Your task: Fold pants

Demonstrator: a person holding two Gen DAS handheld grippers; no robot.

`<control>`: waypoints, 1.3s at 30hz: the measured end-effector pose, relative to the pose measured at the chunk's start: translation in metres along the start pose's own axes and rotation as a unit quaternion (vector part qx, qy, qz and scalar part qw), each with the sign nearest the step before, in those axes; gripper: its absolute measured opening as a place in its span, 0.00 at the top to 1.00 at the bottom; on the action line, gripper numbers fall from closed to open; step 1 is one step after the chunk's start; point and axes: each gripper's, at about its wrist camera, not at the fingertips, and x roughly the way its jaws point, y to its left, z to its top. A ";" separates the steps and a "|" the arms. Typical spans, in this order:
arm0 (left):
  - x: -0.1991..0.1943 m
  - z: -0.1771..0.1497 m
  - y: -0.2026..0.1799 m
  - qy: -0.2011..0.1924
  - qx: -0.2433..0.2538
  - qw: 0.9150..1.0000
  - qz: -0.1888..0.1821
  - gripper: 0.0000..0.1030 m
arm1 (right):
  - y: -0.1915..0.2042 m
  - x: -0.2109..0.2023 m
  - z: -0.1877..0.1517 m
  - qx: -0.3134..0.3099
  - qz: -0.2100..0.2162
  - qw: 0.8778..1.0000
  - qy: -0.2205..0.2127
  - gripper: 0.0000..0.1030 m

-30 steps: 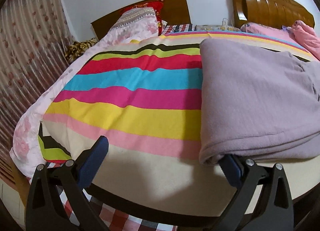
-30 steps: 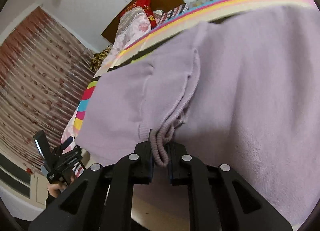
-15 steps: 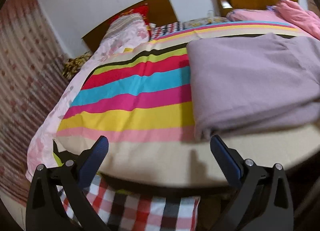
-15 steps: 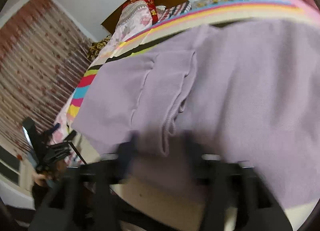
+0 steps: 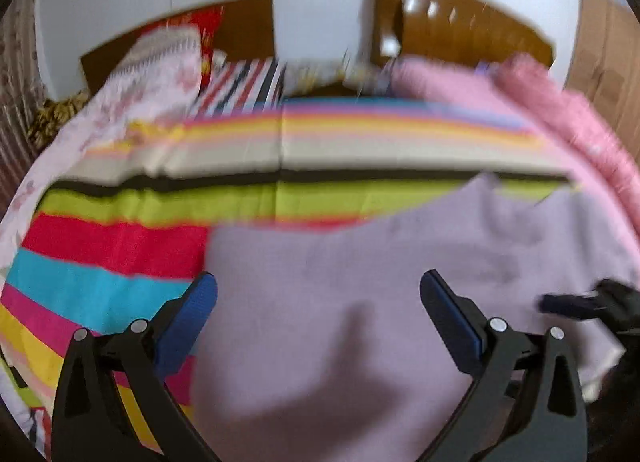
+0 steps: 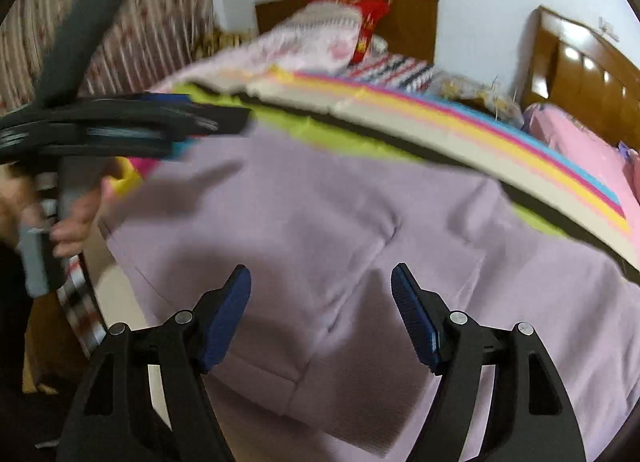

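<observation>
The lilac pants [image 5: 360,262] lie folded on the striped bed cover [image 5: 112,246], near the bed's front edge. My left gripper [image 5: 319,290] hovers open over their left part, with nothing between its blue pads. In the right wrist view the pants [image 6: 320,201] fill the middle. My right gripper [image 6: 322,278] is above a seam fold, its jaws opening, and the pads do not press on the cloth. The left gripper [image 6: 224,123] shows blurred at the left of that view, held by a hand [image 6: 76,217]. The right gripper's dark tip [image 5: 588,304] shows at the right edge of the left wrist view.
A pink blanket [image 5: 560,117] lies at the bed's far right. Pillows [image 5: 160,61] and two wooden headboards [image 5: 460,29] stand at the back wall. A patterned curtain [image 6: 160,1] hangs on the left. The bed's front edge [image 6: 120,302] runs below the pants.
My right gripper has let go of the pants' waistband cord and opened wide. The left gripper has swung right, from beside the pants to over them. Both views have turned.
</observation>
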 end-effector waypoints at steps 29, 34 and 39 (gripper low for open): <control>0.038 -0.023 0.022 0.030 -0.048 0.997 0.061 0.01 | -0.161 0.025 0.046 0.169 0.095 0.981 -0.019 0.26; 0.034 -0.025 0.015 0.020 -0.033 0.996 0.085 0.01 | -0.115 0.068 0.084 0.106 0.111 0.988 0.019 0.15; 0.034 -0.025 0.016 0.021 -0.037 0.996 0.080 0.01 | -0.129 0.072 0.080 0.092 0.016 0.995 0.037 0.15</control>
